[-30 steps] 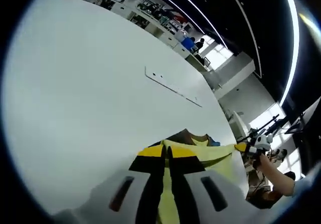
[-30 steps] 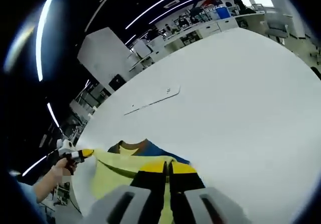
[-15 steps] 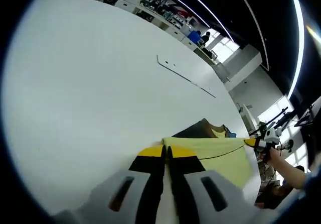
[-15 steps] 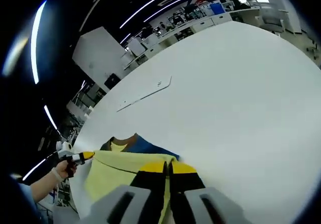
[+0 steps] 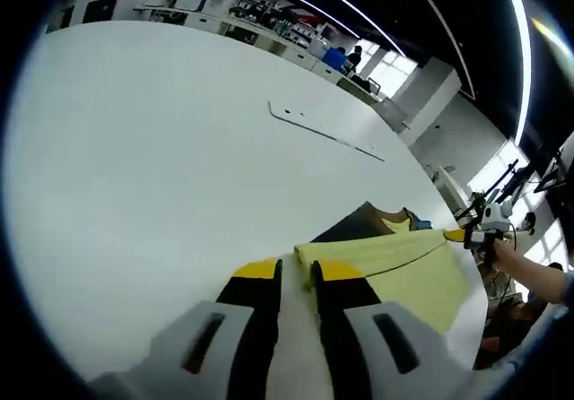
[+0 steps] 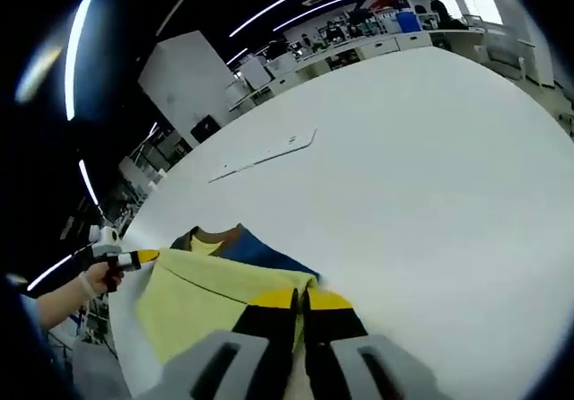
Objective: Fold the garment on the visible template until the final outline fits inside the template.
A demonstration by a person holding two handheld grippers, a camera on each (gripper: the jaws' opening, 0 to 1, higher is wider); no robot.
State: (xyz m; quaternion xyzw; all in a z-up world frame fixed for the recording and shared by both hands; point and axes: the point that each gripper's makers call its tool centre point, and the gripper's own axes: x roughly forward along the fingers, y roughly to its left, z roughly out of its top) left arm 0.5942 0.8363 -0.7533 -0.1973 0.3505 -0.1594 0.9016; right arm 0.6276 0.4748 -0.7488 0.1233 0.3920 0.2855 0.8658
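A yellow garment (image 5: 404,270) with a dark blue part and a collar lies near the edge of a white table (image 5: 161,149). My left gripper (image 5: 296,270) is open, and the garment's folded corner lies just past its tips. In the right gripper view the garment (image 6: 206,297) spreads to the left, and my right gripper (image 6: 300,297) is shut on its near corner. A thin pale template strip (image 5: 323,131) lies farther out on the table, and the same template strip (image 6: 269,158) appears beyond the garment. The right gripper (image 5: 459,235) touches the garment's far corner. The left gripper (image 6: 134,258) sits at the opposite corner.
A person's hand (image 5: 507,255) holds the far gripper by the table's edge. Benches with equipment (image 5: 269,14) and windows stand behind the table. The broad table top (image 6: 430,167) stretches beyond the garment.
My left gripper's jaws have parted and let go of the garment corner. The right gripper stays shut on its corner. Both cameras have shifted a little.
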